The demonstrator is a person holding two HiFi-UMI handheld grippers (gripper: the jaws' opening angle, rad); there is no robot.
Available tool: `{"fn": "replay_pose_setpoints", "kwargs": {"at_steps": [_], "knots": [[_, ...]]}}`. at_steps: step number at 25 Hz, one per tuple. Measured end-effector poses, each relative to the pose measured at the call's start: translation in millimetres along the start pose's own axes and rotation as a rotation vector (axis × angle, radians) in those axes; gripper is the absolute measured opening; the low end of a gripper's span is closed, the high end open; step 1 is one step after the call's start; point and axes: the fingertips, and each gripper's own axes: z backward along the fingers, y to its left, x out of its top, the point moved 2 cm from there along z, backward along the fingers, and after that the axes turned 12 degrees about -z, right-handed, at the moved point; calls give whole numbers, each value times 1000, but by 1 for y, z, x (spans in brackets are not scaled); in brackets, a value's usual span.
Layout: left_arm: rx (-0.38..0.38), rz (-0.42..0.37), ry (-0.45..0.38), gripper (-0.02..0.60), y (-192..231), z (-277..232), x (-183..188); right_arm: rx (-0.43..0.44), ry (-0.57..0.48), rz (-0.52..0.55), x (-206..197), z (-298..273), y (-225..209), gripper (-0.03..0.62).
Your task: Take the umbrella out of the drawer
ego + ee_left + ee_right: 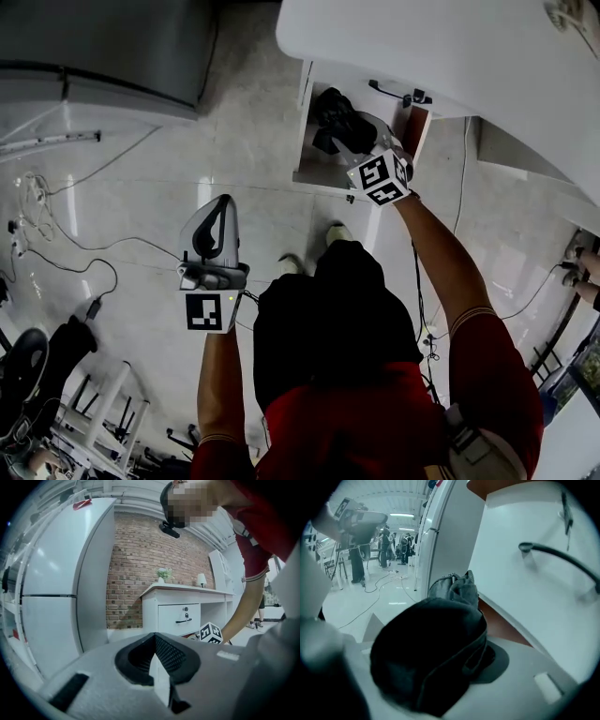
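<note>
A black folded umbrella is in my right gripper, whose jaws are shut on it just above the open white drawer. In the right gripper view the umbrella fills the space between the jaws, and its grey folded end sticks out ahead. The drawer's brown inside lies below it. Out to the left over the floor, my left gripper is held up, away from the drawer. Its jaws meet with nothing between them.
A white desk overhangs the drawer, with a closed drawer front and black handle above the open one. A tall white fridge stands left of the desk before a brick wall. Cables trail over the glossy floor.
</note>
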Motion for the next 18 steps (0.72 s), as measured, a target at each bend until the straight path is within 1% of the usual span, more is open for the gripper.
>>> {"fn": "replay_pose_setpoints", "kwargs": {"at_steps": [4,8,13,18], "knots": [[-4,8,1,6,-1,8,29,23,-33,39,35,33,10,250],[-9,18,-6,6,-1,20,63,50,-77,54,76,76,24,250],[-25,27,-15,6,-3,41,112,73,-157,16,138,144,45,250],[-41,14,-34,6,-4,68,164,100,-239,-24,198,221,69,250]]}}
